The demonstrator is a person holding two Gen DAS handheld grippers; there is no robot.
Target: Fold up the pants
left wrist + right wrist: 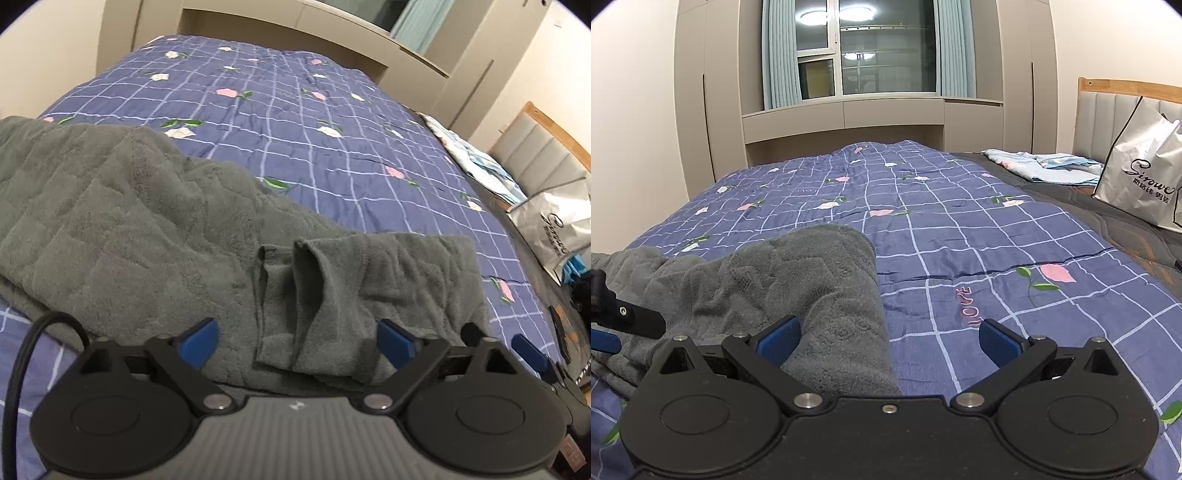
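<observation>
Grey fleece pants lie on a blue checked floral quilt on a bed. In the left wrist view their cuffed end lies between the wide-apart blue pads of my left gripper, which is open and holds nothing. In the right wrist view the pants lie at the lower left. My right gripper is open and empty; its left pad is over the pants' edge, its right pad over bare quilt. The right gripper's pads show at the left view's right edge.
A white shopping bag stands on the dark mattress at the right, by a padded headboard. Light blue bedding lies beyond. Grey cabinets and a window are behind the bed.
</observation>
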